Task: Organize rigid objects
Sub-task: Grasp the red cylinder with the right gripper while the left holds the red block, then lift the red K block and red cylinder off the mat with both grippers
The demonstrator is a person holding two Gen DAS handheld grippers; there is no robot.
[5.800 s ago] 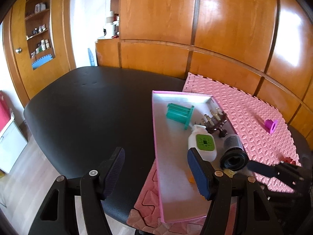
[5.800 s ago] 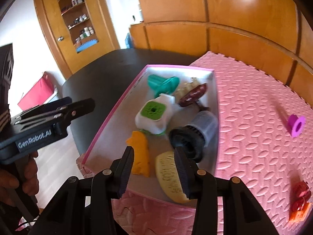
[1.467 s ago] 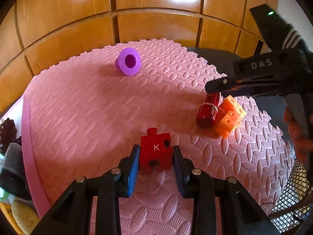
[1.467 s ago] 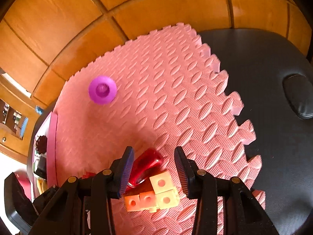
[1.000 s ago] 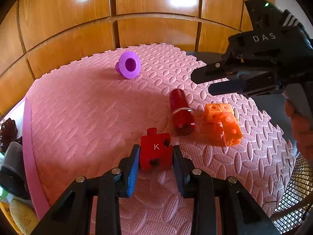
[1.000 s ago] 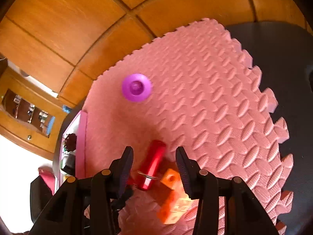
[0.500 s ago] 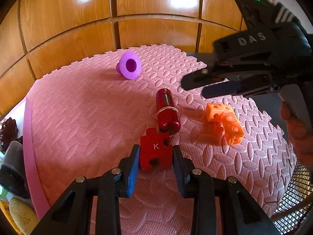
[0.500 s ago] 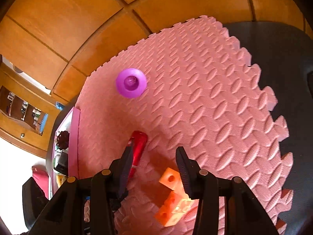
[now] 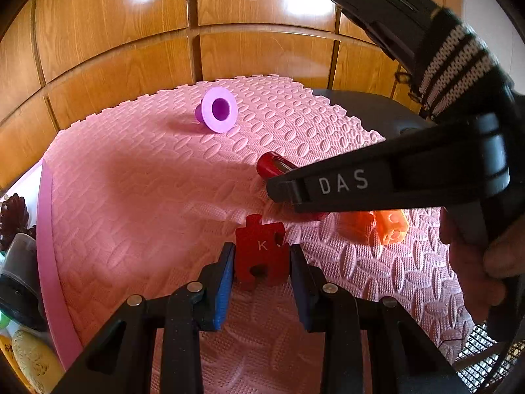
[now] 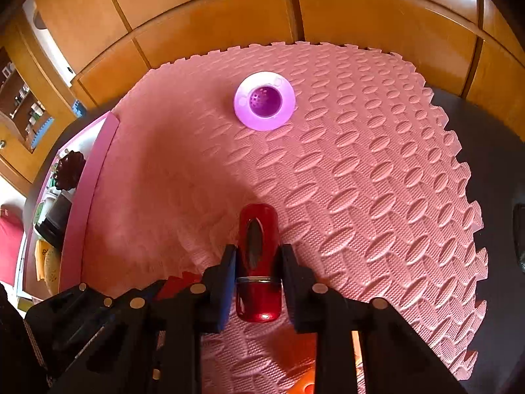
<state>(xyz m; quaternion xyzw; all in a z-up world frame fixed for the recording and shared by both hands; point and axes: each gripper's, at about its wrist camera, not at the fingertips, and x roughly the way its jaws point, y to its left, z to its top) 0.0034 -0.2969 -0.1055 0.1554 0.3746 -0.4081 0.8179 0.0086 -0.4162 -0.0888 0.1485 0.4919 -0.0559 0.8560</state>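
Note:
My left gripper (image 9: 262, 262) is shut on a red puzzle piece marked K (image 9: 261, 249), which rests on the pink foam mat (image 9: 147, 197). My right gripper (image 10: 258, 262) is shut on a glossy red cylinder (image 10: 259, 262) that lies on the mat (image 10: 361, 180). In the left wrist view the right gripper crosses in from the right and hides most of that cylinder (image 9: 274, 165). An orange cube block (image 9: 387, 226) lies behind it. A purple flanged cup (image 9: 218, 109) lies on its side farther back; it also shows in the right wrist view (image 10: 264, 101).
A pink-rimmed tray (image 9: 47, 262) at the left holds several objects, among them a dark brown toy (image 9: 13, 213) and a black cylinder (image 9: 16, 282). It also shows in the right wrist view (image 10: 85, 190). Wooden panels stand behind the mat. A black tabletop (image 10: 498, 170) lies to the right.
My right gripper has come down over the red cylinder and closed on it. The cylinder rolled left, away from the orange block. My left gripper stayed shut on the puzzle piece.

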